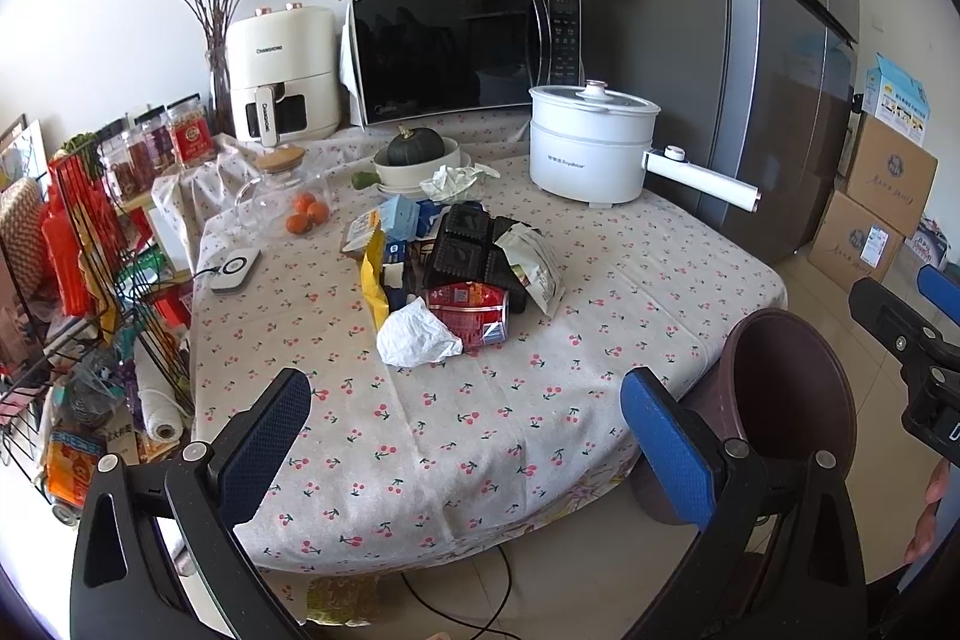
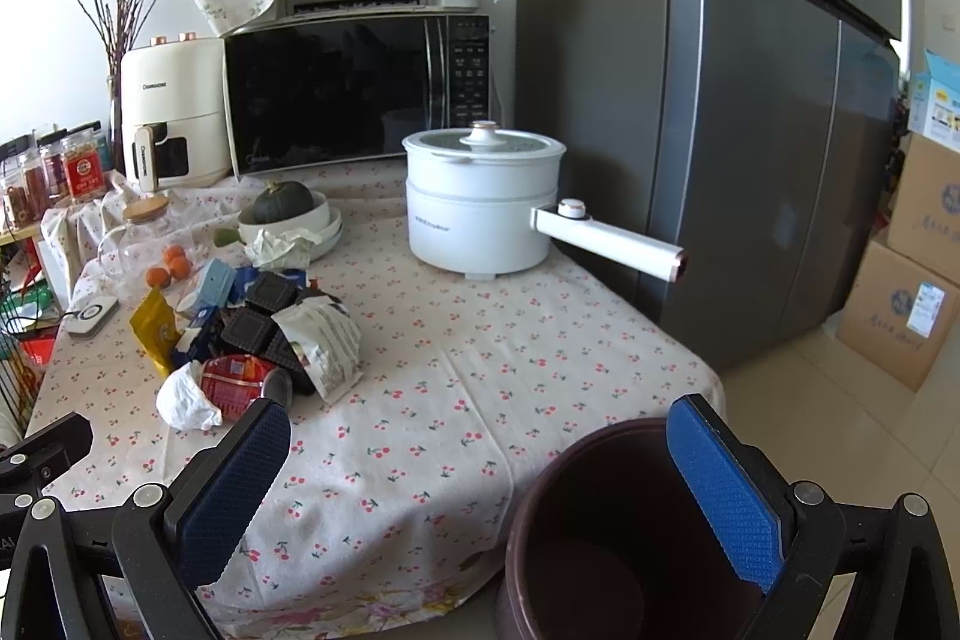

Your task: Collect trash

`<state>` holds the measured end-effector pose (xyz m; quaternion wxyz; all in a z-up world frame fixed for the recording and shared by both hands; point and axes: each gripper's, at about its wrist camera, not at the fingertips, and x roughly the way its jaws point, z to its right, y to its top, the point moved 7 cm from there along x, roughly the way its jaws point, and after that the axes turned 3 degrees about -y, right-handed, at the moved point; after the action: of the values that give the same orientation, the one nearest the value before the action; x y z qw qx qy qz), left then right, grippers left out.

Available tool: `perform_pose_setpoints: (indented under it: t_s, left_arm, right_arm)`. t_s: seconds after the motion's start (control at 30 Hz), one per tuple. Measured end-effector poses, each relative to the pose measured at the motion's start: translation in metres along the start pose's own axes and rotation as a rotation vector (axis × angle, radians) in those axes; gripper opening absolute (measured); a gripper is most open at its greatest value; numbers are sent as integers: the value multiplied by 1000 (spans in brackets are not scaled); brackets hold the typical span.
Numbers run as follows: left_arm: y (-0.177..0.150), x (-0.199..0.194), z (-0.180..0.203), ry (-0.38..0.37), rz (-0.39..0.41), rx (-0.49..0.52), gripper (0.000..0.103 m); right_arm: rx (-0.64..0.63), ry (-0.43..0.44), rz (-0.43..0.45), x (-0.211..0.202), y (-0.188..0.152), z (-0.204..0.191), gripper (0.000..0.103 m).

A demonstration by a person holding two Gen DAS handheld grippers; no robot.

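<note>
Home kitchen-dining corner: black-fronted microwave (image 1: 465, 55), cream air fryer (image 1: 282, 76), tall grey fridge (image 2: 750, 100), white electric pot (image 2: 483, 202) on cherry-print tablecloth (image 1: 480, 400), stacked cardboard boxes (image 1: 870, 202).

Three oranges (image 1: 307, 213), two stacked bowls (image 1: 420, 169), three jars (image 1: 159, 148), one bin (image 1: 786, 400), one pot (image 1: 591, 145).

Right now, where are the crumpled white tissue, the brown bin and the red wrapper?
crumpled white tissue (image 1: 417, 335), left wrist view, its middle.
brown bin (image 2: 540, 514), right wrist view, left rim.
red wrapper (image 1: 471, 311), left wrist view, its front face.
</note>
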<state>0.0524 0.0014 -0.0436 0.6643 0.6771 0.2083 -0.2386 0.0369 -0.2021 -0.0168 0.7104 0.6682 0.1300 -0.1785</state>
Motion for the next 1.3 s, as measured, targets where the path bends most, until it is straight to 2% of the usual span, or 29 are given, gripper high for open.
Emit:
perform_pose_setpoints:
  t_s: [1.3]
  left_arm:
    - [0,1,-1,6,5,5,103]
  right_arm:
    - [2,-4,-5,3,-3,2,103]
